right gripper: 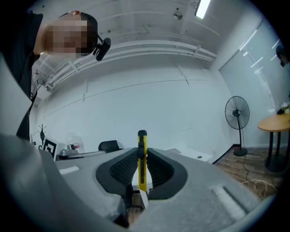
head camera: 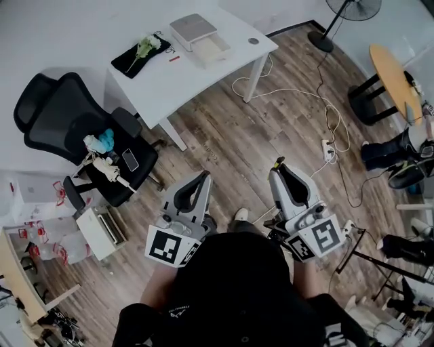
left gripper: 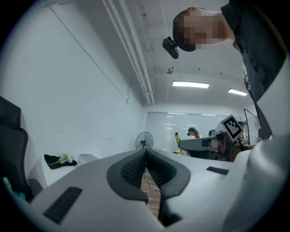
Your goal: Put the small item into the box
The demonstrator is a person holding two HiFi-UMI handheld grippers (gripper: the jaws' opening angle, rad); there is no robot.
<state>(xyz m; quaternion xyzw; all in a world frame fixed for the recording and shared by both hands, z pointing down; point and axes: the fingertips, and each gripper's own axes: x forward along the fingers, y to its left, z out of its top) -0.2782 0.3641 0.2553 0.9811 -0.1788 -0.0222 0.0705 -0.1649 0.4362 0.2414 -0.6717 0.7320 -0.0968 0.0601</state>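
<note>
My right gripper (right gripper: 142,171) is shut on a yellow utility knife (right gripper: 142,156), which stands upright between the black pads with its blade end down. In the head view the knife's tip (head camera: 279,162) pokes out of the right gripper (head camera: 280,169). My left gripper (left gripper: 146,164) is shut with nothing in it; the head view shows the left gripper (head camera: 203,179) beside the right one, both held above the wood floor. The open box (head camera: 199,35) lies on the white table (head camera: 211,70) far ahead, well apart from both grippers.
A black cloth with a white flower (head camera: 142,51) lies on the table left of the box. A black office chair (head camera: 76,130) holding small things stands at the left. Cables and a power strip (head camera: 328,148) cross the floor; a round wooden table (head camera: 394,78) and a fan (head camera: 343,15) stand at the right.
</note>
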